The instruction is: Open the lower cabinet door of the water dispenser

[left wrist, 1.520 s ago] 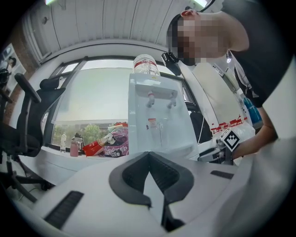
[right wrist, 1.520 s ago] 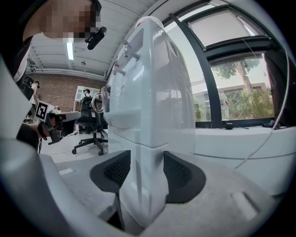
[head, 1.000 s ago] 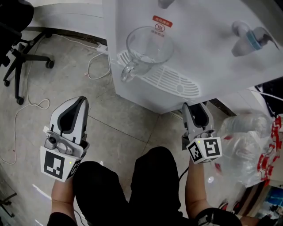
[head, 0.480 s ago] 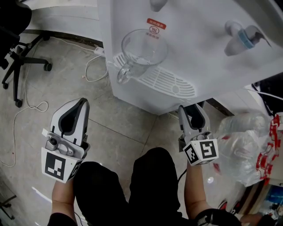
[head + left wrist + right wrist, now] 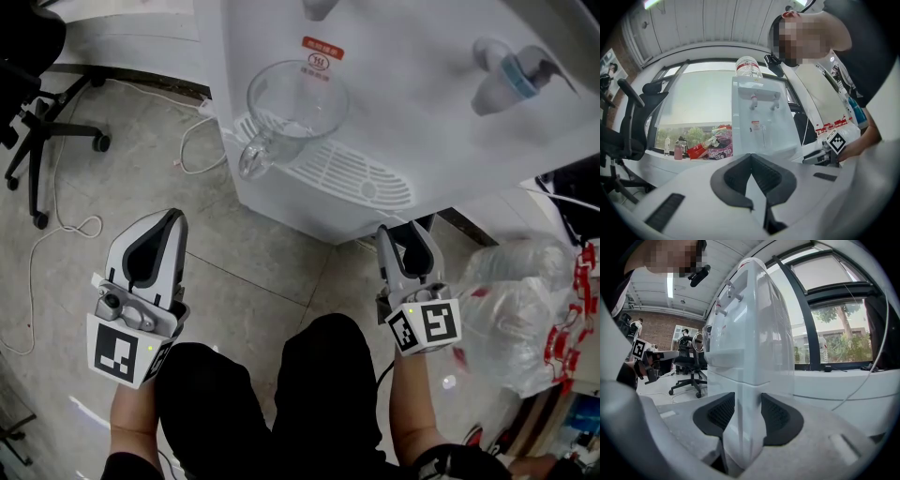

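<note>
The lower cabinet door (image 5: pixel 746 420) was hidden in the head view beneath the drip tray (image 5: pixel 361 178) of the water dispenser (image 5: pixel 422 103), as were the tips of the right gripper (image 5: pixel 747 401). A glass mug (image 5: pixel 295 94) was seen on that tray, and a plastic bag (image 5: pixel 525 300) beside the dispenser. The left gripper (image 5: pixel 172 217) was held pressed together, empty. The right gripper's jaws had just been closed further and were pinched on the door's edge, low at the dispenser's corner.

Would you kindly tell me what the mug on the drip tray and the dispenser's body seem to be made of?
Mug: clear glass, possibly clear plastic; fully see-through with bright rim glints. Dispenser body: white moulded plastic, smooth and slightly glossy, showing soft reflections.
</note>
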The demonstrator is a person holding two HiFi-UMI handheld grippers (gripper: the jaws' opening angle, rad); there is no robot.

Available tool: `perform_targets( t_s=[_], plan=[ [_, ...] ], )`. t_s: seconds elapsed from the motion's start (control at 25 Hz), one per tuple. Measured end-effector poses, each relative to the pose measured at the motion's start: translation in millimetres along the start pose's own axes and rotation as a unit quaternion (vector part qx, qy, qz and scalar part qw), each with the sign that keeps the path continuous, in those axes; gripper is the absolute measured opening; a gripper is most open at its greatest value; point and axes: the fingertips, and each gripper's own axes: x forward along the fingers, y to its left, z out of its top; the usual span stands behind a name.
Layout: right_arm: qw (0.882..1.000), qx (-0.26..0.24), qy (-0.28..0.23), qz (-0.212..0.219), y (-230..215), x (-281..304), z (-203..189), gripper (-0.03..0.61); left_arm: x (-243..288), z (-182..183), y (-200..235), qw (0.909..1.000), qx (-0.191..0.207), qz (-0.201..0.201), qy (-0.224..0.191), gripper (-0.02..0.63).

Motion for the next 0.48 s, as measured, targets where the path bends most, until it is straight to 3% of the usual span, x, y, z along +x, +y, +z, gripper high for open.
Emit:
perform_targets(
  t_s=[0.28, 0.48],
  plan=[
    [1.0, -0.005, -0.001, 0.002, 3.3, -2.8, -0.7, 0.178, 3.9, -5.4, -4.7, 0.9999, -0.008, -0.005, 0.01, 0.009],
    [1.0, -0.026, 0.001, 0.005, 7.0, -10.5, -3.0, 0.137, 4.7, -6.9, -5.4, 0.9999, -0.011, -0.007, 0.009, 0.009]
  ],
)
